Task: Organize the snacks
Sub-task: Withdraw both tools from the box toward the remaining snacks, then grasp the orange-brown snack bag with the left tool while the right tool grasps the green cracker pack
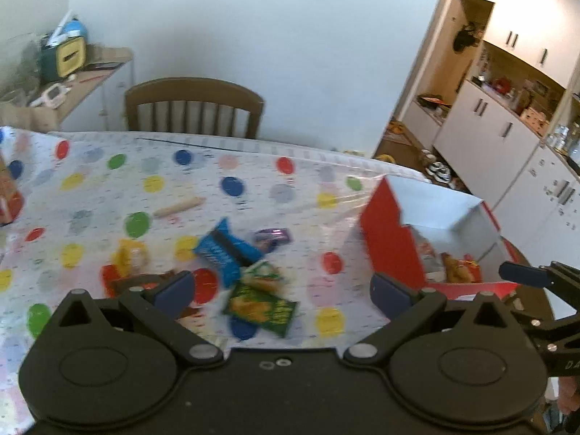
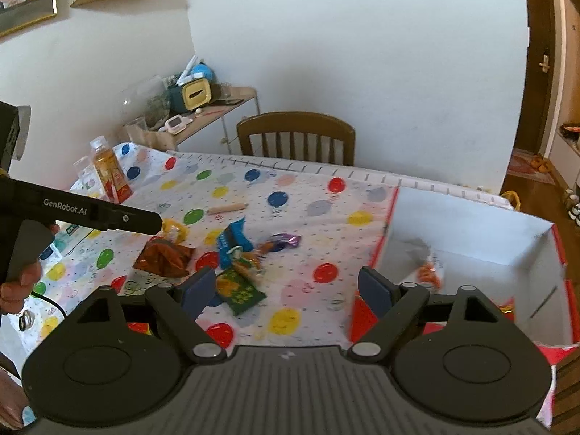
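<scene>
Several snack packets lie in a loose heap on the dotted tablecloth: a blue one (image 1: 224,253), a green one (image 1: 261,304), a purple wrapper (image 1: 272,237), a yellow one (image 1: 130,257) and a brown-red one (image 2: 163,259). To their right stands a red box (image 1: 391,239) with a white inside, holding a few snacks (image 1: 456,268). My left gripper (image 1: 282,290) hangs open above the heap's near side, with nothing between its fingers. Between the heap and the box my right gripper (image 2: 286,290) is open too, and it is empty.
A bottle of orange drink (image 2: 108,177) stands at the table's far left. A small wooden stick (image 2: 226,208) lies beyond the heap. A wooden chair (image 2: 295,134) is behind the table, and a cluttered side shelf (image 2: 203,108) is by the wall. A hand (image 2: 21,282) grips the left device.
</scene>
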Motion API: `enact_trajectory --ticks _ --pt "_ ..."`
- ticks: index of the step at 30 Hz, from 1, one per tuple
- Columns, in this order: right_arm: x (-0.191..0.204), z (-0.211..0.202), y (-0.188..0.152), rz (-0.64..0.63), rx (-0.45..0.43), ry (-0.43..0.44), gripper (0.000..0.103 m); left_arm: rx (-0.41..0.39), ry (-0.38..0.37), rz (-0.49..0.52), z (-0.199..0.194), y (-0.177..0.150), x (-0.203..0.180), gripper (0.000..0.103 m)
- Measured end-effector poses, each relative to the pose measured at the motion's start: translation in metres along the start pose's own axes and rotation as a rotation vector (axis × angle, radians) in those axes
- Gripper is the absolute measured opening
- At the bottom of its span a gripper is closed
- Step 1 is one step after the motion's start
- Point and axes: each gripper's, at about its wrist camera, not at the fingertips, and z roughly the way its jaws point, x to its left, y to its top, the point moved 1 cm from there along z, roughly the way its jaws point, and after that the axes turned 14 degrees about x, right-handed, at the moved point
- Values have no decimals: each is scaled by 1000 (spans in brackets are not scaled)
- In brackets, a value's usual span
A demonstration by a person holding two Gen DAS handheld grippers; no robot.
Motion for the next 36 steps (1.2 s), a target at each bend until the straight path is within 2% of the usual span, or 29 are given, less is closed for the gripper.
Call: enact_trajectory --ticks 11,14,20,25,36 --pt "50 69 6 -71 68 18 86 19 94 -35 9 -9 57 103" --pt "56 89 10 -71 94 16 86 31 124 -43 18 -8 69 103" --pt "67 130 14 -108 128 4 86 79 120 -77 41 -4 93 102" --pt "67 163 16 -112 171 15 86 117 169 -85 64 2 103 102" --pt "64 217 20 -168 251 -1 86 214 129 -228 103 17 132 102"
